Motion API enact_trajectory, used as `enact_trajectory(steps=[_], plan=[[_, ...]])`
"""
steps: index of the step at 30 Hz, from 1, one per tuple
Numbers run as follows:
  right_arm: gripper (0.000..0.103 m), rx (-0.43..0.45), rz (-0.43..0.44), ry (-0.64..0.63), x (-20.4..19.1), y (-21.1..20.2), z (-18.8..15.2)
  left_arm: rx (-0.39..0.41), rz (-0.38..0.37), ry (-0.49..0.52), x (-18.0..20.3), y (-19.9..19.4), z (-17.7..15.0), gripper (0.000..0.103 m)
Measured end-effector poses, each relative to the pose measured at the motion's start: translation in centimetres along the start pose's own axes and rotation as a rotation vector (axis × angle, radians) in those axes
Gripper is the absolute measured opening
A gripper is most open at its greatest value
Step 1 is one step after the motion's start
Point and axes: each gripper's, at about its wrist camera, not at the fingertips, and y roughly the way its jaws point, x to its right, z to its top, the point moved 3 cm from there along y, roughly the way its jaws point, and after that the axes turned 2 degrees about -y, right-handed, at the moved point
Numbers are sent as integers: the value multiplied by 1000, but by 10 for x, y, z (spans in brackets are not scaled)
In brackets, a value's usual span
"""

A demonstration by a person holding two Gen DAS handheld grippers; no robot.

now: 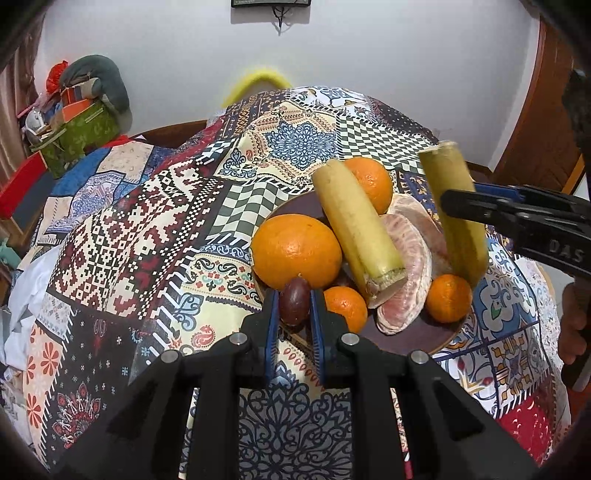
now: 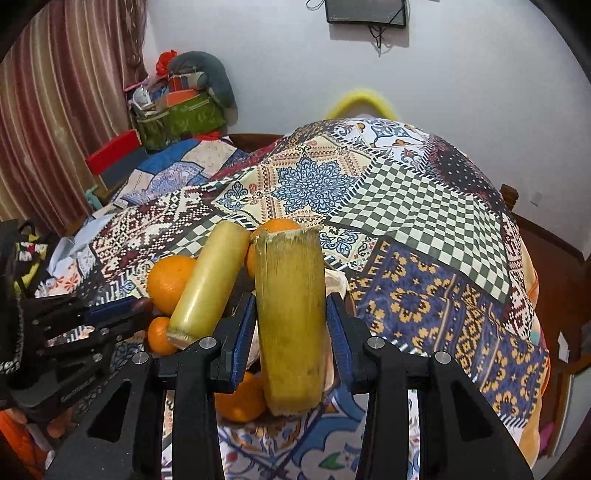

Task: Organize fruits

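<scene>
Fruits sit piled on a dark brown plate [image 1: 417, 338] atop a patchwork-print tablecloth [image 1: 122, 236]. Plate contents, left wrist view: big orange [image 1: 295, 251] at left, second orange [image 1: 371, 182] at the far side, two small mandarins [image 1: 345, 306] [image 1: 448, 298] at the near side, pink peeled pomelo segments [image 1: 406, 280] in the middle, and a pale yellow-green cane piece [image 1: 356, 225] lying tilted across the pile, cut end toward camera. Left gripper [image 1: 294, 306] is clamped on a small dark purple fruit [image 1: 294, 301], blue pads touching both its sides; fruit is just at plate's near-left rim, beside the big orange. Can't tell if it rests on the plate or hangs clear. Right gripper [image 2: 291, 317] is clamped on a second cane piece [image 2: 290, 314], held roughly upright, pads pressing its mid-length, both cut ends sticking out past the jaws. In left view that held piece [image 1: 456, 210] is over the plate's right side, above a mandarin, slightly blurred. A person's hand [image 1: 574, 325] shows at far right edge, on the right gripper's handle. Bkgd: white wall, dark mounted device w/ cable [image 2: 365, 13], striped curtain [image 2: 66, 110], cluttered green box [image 2: 181, 118] at left, yellow curved thing [image 2: 360, 101] behind the table.
</scene>
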Motion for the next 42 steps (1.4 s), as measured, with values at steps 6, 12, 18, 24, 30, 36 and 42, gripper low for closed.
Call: enact_trajectory(steps=[6, 12, 18, 24, 30, 36, 42], plan=[[36, -33, 10, 16, 2, 13, 0, -5, -9, -16, -3, 2, 0, 16], [36, -62, 37, 43, 4, 20, -6, -18, 6, -7, -2, 7, -2, 17], [38, -52, 60, 61, 5, 12, -4, -29, 14, -30, -8, 9, -1, 29], [39, -15, 41, 26, -4, -5, -2, -36, -7, -51, -10, -1, -3, 30], [39, 53, 34, 23, -15, -39, -5, 31, -17, -34, -3, -39, 2, 30], [39, 153, 28, 15, -28, -89, -3, 146, -31, -21, 8, -100, 11, 30], [39, 311, 18, 9, -45, -162, -2, 291, -37, -14, 21, -175, 14, 30]])
